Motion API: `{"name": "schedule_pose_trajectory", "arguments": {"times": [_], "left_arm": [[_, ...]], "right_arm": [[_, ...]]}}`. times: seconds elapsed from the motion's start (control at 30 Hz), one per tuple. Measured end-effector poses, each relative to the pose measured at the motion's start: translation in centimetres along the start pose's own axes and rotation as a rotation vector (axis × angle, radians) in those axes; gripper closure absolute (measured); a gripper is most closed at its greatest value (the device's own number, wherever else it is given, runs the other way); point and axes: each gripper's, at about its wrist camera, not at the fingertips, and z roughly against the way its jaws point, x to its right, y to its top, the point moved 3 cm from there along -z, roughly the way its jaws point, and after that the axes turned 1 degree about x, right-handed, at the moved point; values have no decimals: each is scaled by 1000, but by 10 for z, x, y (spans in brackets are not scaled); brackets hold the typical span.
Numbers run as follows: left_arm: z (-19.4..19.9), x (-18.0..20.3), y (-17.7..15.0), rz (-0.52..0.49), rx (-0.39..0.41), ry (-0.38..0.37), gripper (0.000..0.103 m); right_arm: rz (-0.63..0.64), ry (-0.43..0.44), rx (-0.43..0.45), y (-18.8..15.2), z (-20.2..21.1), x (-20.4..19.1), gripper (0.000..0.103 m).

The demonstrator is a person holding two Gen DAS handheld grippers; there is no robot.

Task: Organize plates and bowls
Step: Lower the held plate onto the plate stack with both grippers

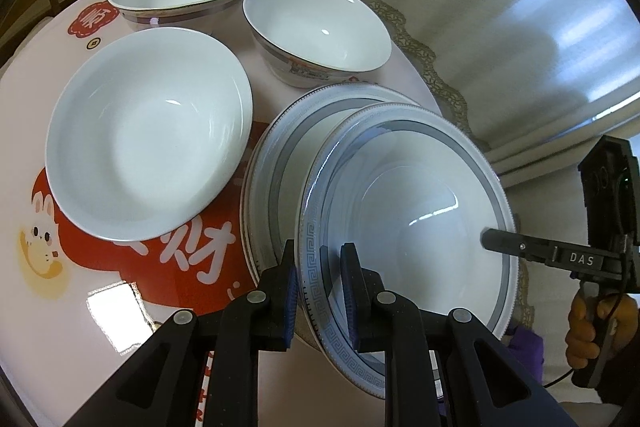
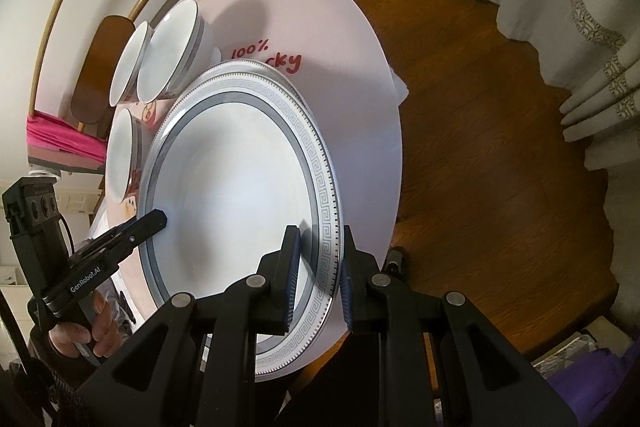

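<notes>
The table (image 2: 360, 39) lies below and ahead of both your grippers, round and covered with a glossy printed sheet. Just ahead of the left gripper (image 1: 320, 291) sits a stack of patterned plates (image 1: 276, 147). The top plate (image 1: 404, 227) is held tilted over that stack, offset toward your right hand. Three white bowls (image 1: 148, 135) stand further out and to the left of the left gripper, well apart from the plate.

Handling, as a judgement: the plate is glazed ceramic, stiff, fairly heavy, slippery and liable to chip. Take it at the flat patterned rim, on opposite sides, as you have done.

The left gripper is nearly closed, pinching the near rim between its pads. The right gripper (image 2: 318, 279) is likewise narrow, clamped on the opposite rim of the same plate. Neither touches the stack or any bowl. Lower evenly; a one-sided release would likely tip it.
</notes>
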Motion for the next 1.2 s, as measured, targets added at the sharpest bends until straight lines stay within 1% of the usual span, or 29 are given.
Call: {"name": "schedule_pose_trajectory", "arguments": {"times": [0.2, 0.53, 0.83, 0.97, 1.2], "left_arm": [[2, -1, -2, 7, -7, 11, 88], [12, 1, -2, 10, 8, 29, 88], [26, 1, -6, 16, 26, 42, 89], [31, 3, -8, 15, 28, 47, 89], [34, 5, -9, 14, 33, 61, 89]], "right_arm": [[-13, -13, -15, 3, -2, -1, 85], [-40, -36, -43, 9, -9, -3, 83], [-46, -62, -54, 9, -17, -9, 80], [-62, -60, -58, 9, -19, -8, 80], [-68, -76, -56, 10, -21, -10, 77]]}}
